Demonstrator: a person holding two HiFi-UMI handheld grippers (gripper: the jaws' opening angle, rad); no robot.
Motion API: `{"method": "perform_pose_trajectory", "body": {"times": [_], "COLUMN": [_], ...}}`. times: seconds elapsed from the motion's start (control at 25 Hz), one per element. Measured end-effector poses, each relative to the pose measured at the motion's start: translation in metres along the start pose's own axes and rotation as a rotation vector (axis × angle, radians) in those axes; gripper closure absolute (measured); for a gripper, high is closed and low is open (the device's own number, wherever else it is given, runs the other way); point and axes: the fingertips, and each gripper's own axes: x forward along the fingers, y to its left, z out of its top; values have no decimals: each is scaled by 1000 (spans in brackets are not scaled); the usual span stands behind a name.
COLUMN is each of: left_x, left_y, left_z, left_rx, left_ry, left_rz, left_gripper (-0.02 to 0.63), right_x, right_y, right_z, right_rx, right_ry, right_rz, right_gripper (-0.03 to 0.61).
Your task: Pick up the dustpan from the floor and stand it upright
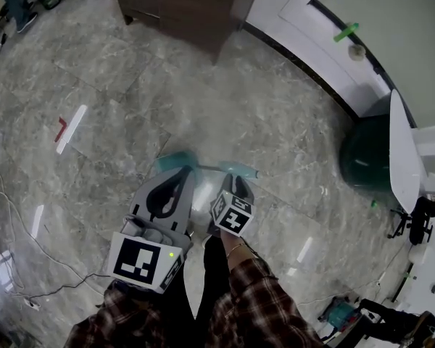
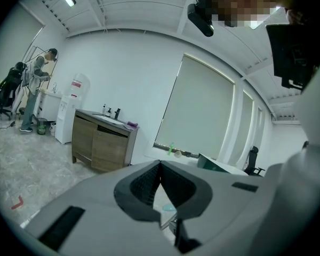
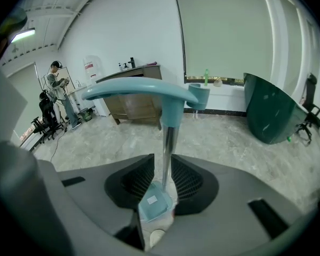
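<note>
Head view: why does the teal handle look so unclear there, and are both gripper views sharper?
Head view: the teal handle is smeared, probably by motion, and bright glare streaks lie on the glossy floor. Right gripper view: that handle and its pole are sharp, but the wide lens bends the walls. Left gripper view: also clear, with dark corners and the same bending.

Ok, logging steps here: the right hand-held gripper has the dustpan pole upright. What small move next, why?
Probably lower the dustpan slightly until its pan sits flat, then release: the right hand-held gripper clamps the upright pole, and its footing is unclear.
</note>
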Motion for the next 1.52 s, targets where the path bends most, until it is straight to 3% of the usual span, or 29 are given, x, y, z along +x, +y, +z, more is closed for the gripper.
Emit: {"method": "perform_pose_trajectory", "body": {"times": [0.28,0.52,0.76,0.96,1.12,1.24,1.52], "left_x": [0,3,7,8,3,-4,-12], "left_y": [-10,-35,-91,-126,-154,-175,-211], "left_z": [-2,12,59,94,119,133,146], "left_rx": [6,11,57,18,39,57,122], "left_ry": [1,15,-8,-34,-53,-68,-113], "left_rz": [-26,-56,-109,-127,-142,-154,-182], "left_gripper": [603,603,603,603,603,603,603], "right_x": [-10,-65,-155,-219,-269,-308,-365], "right_y": [-4,17,10,3,-1,-1,1], "right_z": [-4,15,97,172,219,244,269], "right_rx": [26,-46,-49,-84,-120,-196,-313], "right_ry": [0,-20,-155,-258,-336,-409,-553], "right_rz": [10,139,277,405,496,516,494], "right_gripper": [489,489,490,491,520,561,568]}}
